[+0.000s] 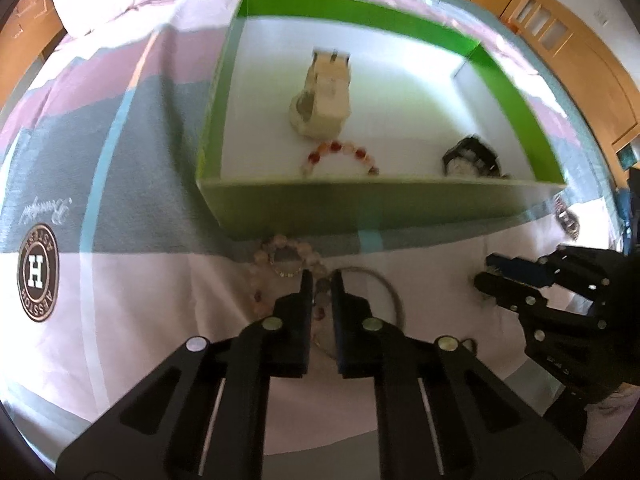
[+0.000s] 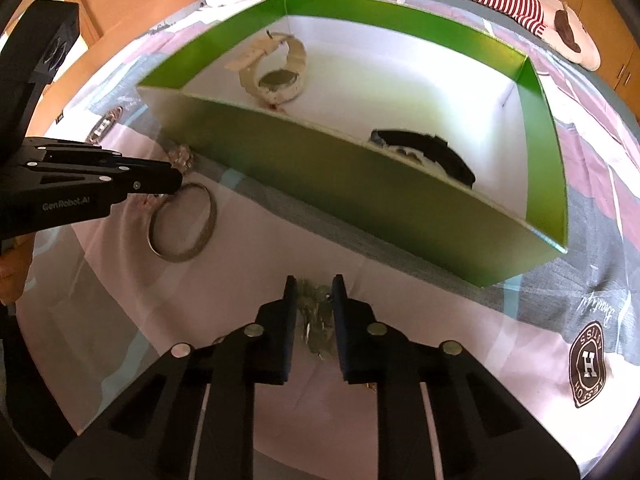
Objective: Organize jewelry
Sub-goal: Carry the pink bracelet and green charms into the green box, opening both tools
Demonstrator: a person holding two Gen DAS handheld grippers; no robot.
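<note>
Pinching pale beads (image 1: 280, 264) in left jaws, right jaws nipping a dark trinket (image 2: 318, 320), green box (image 2: 360, 200) just beyond

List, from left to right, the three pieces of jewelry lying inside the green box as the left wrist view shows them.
Cream watch → red-and-pale bead bracelet → black watch, all on the white floor of the green box.

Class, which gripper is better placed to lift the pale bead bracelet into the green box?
Left gripper: its jaws close on the pale bead bracelet beside the green box; the right gripper sits elsewhere.
</note>
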